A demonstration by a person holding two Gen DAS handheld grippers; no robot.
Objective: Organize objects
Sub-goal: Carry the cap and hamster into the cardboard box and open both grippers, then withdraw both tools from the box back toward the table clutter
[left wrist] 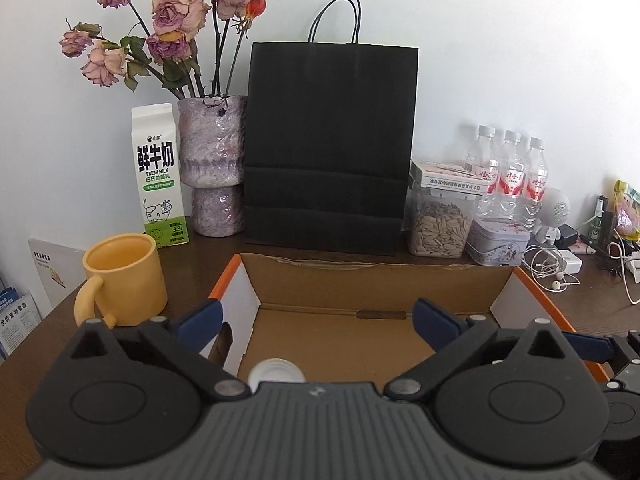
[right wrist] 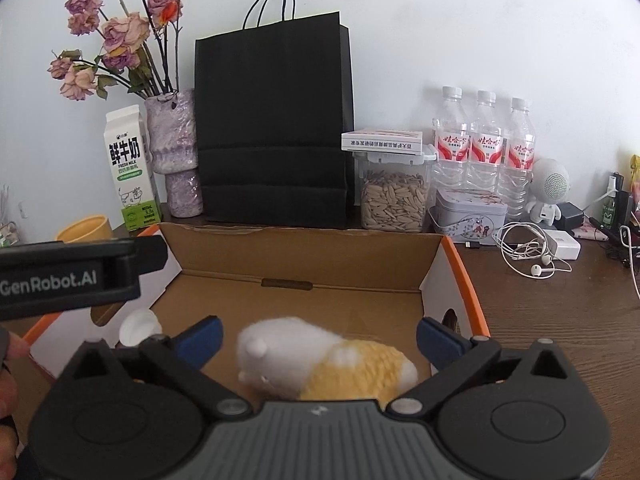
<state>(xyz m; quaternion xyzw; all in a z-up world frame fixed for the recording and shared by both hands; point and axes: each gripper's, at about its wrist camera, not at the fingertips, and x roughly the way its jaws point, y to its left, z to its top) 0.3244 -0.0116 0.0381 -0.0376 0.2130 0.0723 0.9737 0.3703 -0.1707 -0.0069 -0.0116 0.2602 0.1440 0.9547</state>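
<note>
An open cardboard box (left wrist: pixel 376 280) with orange edges sits on the brown table; it also shows in the right wrist view (right wrist: pixel 304 256). My left gripper (left wrist: pixel 316 320) is open and empty above the box, with a white cap-like object (left wrist: pixel 276 372) on the box floor below it, also seen in the right wrist view (right wrist: pixel 138 326). My right gripper (right wrist: pixel 320 336) is open above a white and yellow plush toy (right wrist: pixel 320 360) that lies in the box, between the fingers but not touched. The left gripper's body (right wrist: pixel 72 276) shows at the left of the right wrist view.
A yellow mug (left wrist: pixel 124 280) stands left of the box. Behind are a milk carton (left wrist: pixel 160 176), a purple vase of dried roses (left wrist: pixel 212 168), a black paper bag (left wrist: pixel 328 140), a seed jar (right wrist: pixel 394 196), a tin (right wrist: pixel 468 220), three water bottles (right wrist: pixel 486 148), earphones (right wrist: pixel 532 256).
</note>
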